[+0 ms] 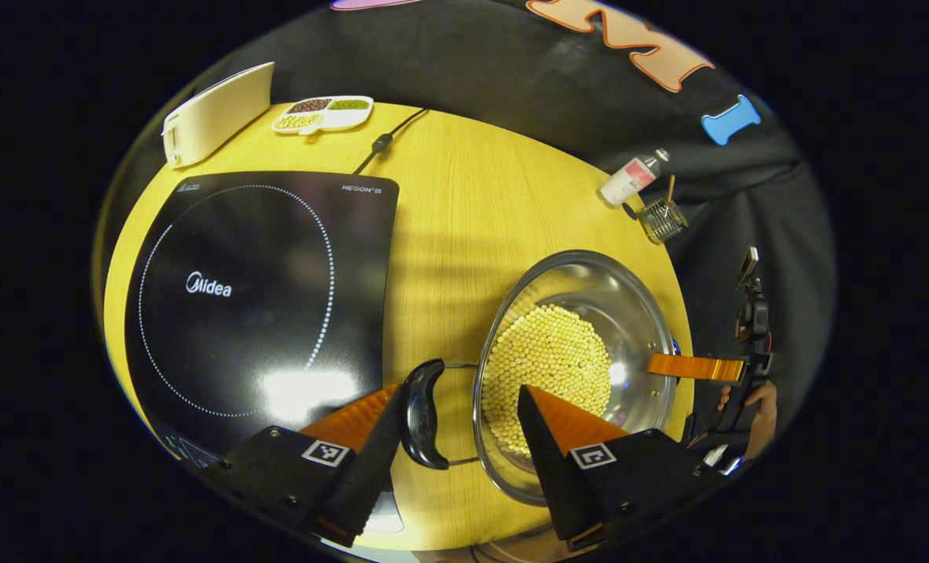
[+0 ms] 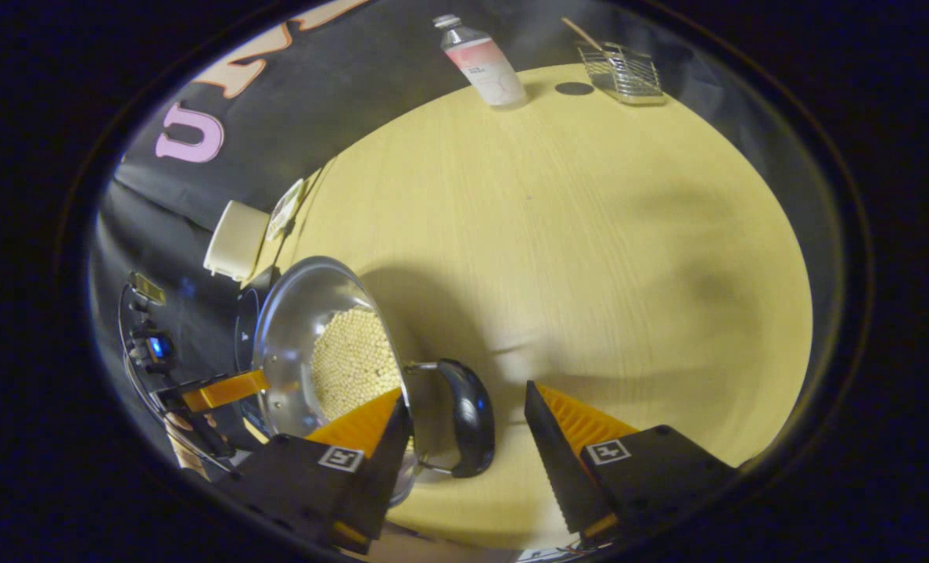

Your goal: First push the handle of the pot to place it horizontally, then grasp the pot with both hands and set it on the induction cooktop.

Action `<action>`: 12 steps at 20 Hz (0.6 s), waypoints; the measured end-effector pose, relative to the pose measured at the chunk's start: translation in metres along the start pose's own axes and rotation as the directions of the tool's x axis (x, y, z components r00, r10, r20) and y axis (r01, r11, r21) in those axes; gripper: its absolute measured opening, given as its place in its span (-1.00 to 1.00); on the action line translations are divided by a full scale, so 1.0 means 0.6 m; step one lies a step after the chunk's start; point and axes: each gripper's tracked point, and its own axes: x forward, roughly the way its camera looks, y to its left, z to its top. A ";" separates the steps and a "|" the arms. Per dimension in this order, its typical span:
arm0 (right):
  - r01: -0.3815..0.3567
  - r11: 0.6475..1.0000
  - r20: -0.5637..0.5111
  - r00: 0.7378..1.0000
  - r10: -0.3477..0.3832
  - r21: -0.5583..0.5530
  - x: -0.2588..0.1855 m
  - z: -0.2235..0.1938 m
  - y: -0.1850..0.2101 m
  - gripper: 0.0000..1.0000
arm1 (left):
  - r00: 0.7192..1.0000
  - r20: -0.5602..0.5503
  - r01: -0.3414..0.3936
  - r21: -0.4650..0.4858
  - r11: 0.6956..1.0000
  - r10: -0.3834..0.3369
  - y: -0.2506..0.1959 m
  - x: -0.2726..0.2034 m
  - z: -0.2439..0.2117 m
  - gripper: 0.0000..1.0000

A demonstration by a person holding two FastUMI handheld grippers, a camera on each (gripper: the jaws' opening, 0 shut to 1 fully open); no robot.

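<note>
The pot sits on the table, just right of the cooktop and clear of it, its bottom covered in pale beans. Both loop handles already lie flat, pointing out to either side, so the pushing step looks done and the two-handed grasp is what's in hand.

In the left gripper view, the left gripper stands wide open astride the near handle: one finger outside the black grip, the other over the pot's rim above the beans. Nothing is pinched yet. That straddle makes sense, since closing would trap handle and wall together.

In the right gripper view, the right gripper is likewise open, the other handle lying between its fingers, one of them by the rim. From the left gripper view I also see it at the pot's far side, a hand behind it.

Holding opposite sides keeps the load level; with loose beans inside, any tilt on the lift could spill them.

A bottle, a wire rack and a bean tray stand well off at the table's edges.
</note>
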 end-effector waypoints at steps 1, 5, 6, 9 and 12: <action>0.004 1.000 -0.008 1.000 -0.004 -0.009 0.001 -0.001 -0.001 0.48 | 1.000 -0.007 0.001 0.005 1.000 -0.001 0.000 0.003 0.000 0.74; -0.006 0.999 -0.043 0.999 0.005 -0.039 0.004 -0.016 0.006 0.45 | 0.999 -0.041 -0.014 0.035 0.999 0.015 0.005 0.010 0.000 0.75; -0.007 0.999 -0.047 0.999 0.005 -0.049 0.003 -0.019 0.007 0.45 | 0.999 -0.047 -0.019 0.040 0.999 0.021 0.008 0.011 0.000 0.67; -0.011 0.998 -0.050 0.999 0.008 -0.059 -0.003 -0.022 0.012 0.46 | 0.998 -0.055 -0.024 0.048 0.999 0.027 0.009 0.014 0.002 0.62; 0.013 0.998 -0.028 0.999 -0.015 -0.062 -0.011 -0.017 0.005 0.46 | 0.997 -0.063 -0.031 0.052 0.998 0.035 0.010 0.019 0.002 0.60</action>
